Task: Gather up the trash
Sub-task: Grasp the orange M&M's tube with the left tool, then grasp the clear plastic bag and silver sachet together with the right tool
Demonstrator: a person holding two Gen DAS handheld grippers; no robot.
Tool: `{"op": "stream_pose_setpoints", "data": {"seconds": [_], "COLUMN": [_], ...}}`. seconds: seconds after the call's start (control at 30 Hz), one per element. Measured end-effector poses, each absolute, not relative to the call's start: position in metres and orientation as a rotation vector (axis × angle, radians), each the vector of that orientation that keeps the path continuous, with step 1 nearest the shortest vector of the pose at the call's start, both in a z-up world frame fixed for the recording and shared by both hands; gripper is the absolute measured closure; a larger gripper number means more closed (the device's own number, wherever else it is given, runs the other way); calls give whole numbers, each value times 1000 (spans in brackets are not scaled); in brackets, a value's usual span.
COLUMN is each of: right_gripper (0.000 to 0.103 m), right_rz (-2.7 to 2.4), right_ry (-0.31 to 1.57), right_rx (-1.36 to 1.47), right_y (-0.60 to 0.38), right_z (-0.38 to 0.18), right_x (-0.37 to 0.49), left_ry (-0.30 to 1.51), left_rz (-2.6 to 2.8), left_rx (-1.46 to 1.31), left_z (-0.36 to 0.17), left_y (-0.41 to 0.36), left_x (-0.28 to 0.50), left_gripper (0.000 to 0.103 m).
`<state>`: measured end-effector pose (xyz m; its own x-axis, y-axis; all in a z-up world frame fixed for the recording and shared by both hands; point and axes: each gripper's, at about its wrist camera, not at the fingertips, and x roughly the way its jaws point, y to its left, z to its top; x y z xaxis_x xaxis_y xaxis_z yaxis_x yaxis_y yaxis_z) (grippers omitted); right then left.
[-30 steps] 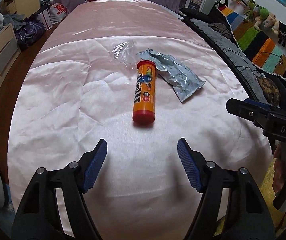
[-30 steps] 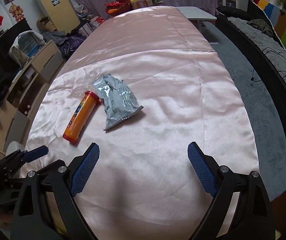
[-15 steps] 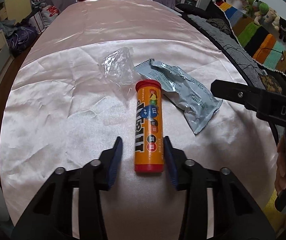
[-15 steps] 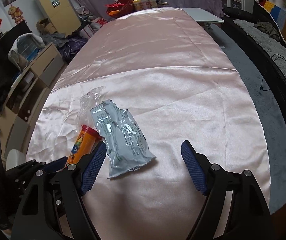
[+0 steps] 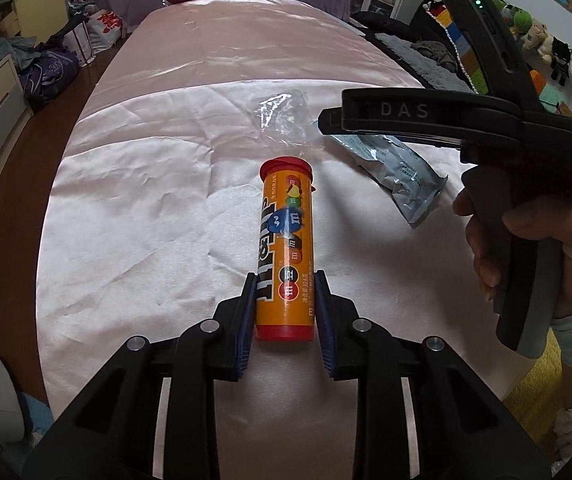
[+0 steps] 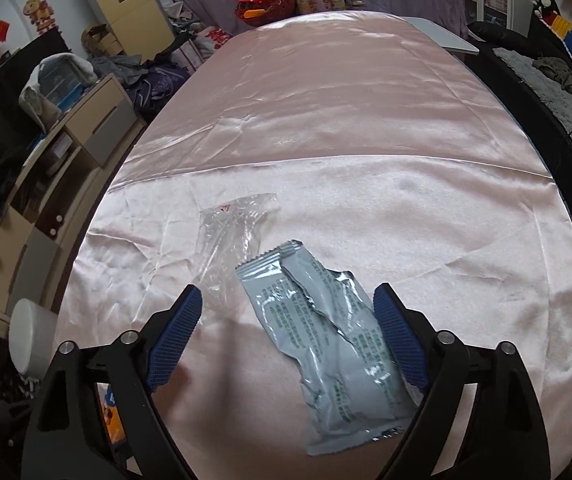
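— What has changed for you since a second ago?

— Your left gripper (image 5: 285, 300) stood wide and short of the orange candy tube (image 5: 286, 248) then; now its blue pads press the tube's sides near the bottom cap, clenched on it. Your right gripper (image 6: 286, 334) has crossed over from bare cloth and now straddles the silver wrapper (image 6: 326, 340), its jaws opening, the right pad just beside the wrapper's edge, the left pad apart from it.

— And how does the trash look?

— The tube lies on its side on the pink satin sheet (image 5: 134, 220), red cap at the far end, printed candy figures facing up. The wrapper is flat and crinkled, grey-silver with small print, torn along the middle, resting on the sheet to the tube's right. A clear plastic film (image 6: 234, 232) lies crumpled just beyond it, touching the wrapper's far left corner.
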<state>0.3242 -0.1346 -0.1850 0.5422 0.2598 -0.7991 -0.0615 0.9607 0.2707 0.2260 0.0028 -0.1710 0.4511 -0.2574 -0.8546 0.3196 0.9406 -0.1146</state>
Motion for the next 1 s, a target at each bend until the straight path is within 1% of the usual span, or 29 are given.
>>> {"op": "stream_pose_setpoints", "data": {"seconds": [0.13,0.3,0.33,0.37,0.43,0.47,0.53,0.57,0.6,0.63,0.7,0.77,0.9,1.0], "right_gripper": [3,4,6,10,27,31,46,52,60,65,67,74,81,88], "right_rz": [168,144,136,133,135,136,155,170,186,194,206,223,265,291], "right_ry": [953,961,958,961,953,947,942,946,951,955,961,961,969,979], "right_rx": [198,184,169,159,133,117,110,113,119,122,124,133,127,141], "right_y": [-113,-97,-94,-92,-89,-89,-89,-90,-91,-91,-93,-97,-103,-110], "right_z": [-185,-192,-194,-196,-199,-199,-199,-198,-197,-197,-196,-195,-193,-191], "right_x": [334,344,344,344,341,339,335,334,332,331,327,320,304,289], "left_ry": [1038,1040,1039,1038,1036,1035,1033,1032,1031,1029,1027,1028,1032,1035], "left_rz": [-334,-322,-318,-315,-311,-309,-304,-303,-303,-304,-305,-304,-305,-308], "left_rx": [56,40,35,31,23,19,14,12,10,8,7,4,-1,-1], "left_z": [-169,-171,-172,-172,-172,-172,-172,-172,-171,-171,-171,-171,-171,-171], "left_y": [17,31,33,36,39,41,44,45,45,46,45,44,40,34], "left_x": [232,236,237,238,238,238,239,238,237,237,234,231,222,211], "left_gripper": [77,77,77,77,77,77,77,77,77,77,77,77,77,77]}}
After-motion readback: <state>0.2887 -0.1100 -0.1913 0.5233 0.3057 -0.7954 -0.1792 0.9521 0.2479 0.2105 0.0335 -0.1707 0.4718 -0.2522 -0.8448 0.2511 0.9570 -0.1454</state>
